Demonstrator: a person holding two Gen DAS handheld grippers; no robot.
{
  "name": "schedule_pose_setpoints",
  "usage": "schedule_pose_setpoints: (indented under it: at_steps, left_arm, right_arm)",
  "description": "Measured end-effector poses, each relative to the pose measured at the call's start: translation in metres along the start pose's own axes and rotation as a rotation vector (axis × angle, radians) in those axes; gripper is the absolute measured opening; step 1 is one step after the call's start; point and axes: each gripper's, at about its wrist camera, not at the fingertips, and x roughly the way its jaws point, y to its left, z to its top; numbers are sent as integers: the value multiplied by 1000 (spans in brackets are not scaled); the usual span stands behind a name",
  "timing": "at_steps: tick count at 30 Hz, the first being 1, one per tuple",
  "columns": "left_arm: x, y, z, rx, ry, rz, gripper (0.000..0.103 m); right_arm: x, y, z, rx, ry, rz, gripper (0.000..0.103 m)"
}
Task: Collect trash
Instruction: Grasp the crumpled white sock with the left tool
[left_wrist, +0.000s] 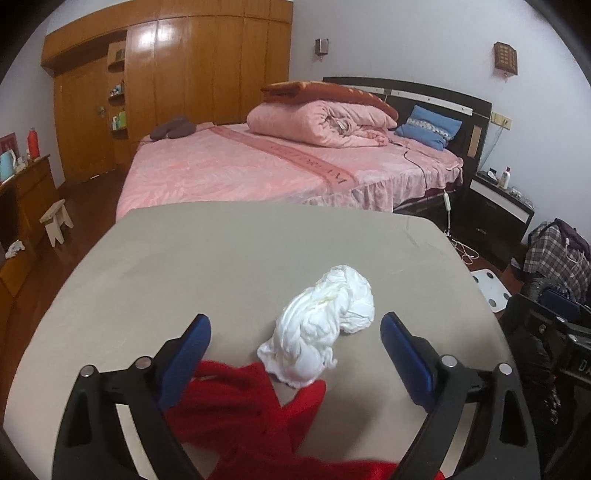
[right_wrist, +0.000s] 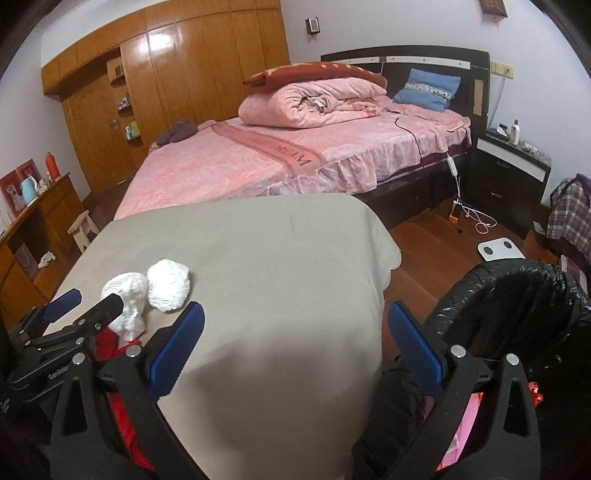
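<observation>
A crumpled white tissue wad (left_wrist: 325, 325) lies on the beige-covered table (left_wrist: 221, 258), between and just ahead of my left gripper's (left_wrist: 295, 334) open blue fingers. A red plastic bag (left_wrist: 255, 413) lies under that gripper. In the right wrist view the white wad shows as two lumps (right_wrist: 168, 284), with the left gripper (right_wrist: 83, 301) over them. My right gripper (right_wrist: 295, 328) is open and empty over the table's right edge, next to a bin lined with a black bag (right_wrist: 517, 295).
A pink bed (left_wrist: 258, 166) stands beyond the table. A dark nightstand (right_wrist: 509, 184), cables and a white scale (right_wrist: 498, 251) are on the wooden floor to the right. A small stool (left_wrist: 55, 221) and wooden cabinets stand at the left.
</observation>
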Motion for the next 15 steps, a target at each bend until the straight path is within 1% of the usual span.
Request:
schedule_pose_setpoints:
  at_steps: [4,7,9,10,12,13,14,15]
  left_arm:
    - [16,0,3,10,20,-11,88]
    - [26,1,3,14,44,-25,82]
    - [34,3,2,13,70,-45,72]
    - [36,4,1,11,81,-55,70]
    - [40,5,0,4,102,-76,56]
    - [42,5,-1,0,107,-83,51]
    - [43,6,-1,-7,114,-93,42]
    - [43,8,-2,-14,116,-101,36]
  right_arm:
    - [15,4,2,29,5,-4,97]
    - [23,8,6,30,4,-6,97]
    - [28,9,10,33,3,-6,97]
    - [30,9,11,35,3,-6,97]
    - [33,10,11,34,3,-6,97]
    - [34,10,12,33,4,-6,97]
    - [34,11,12,31,4,-6,97]
    - [37,12,12,26,7,-5,97]
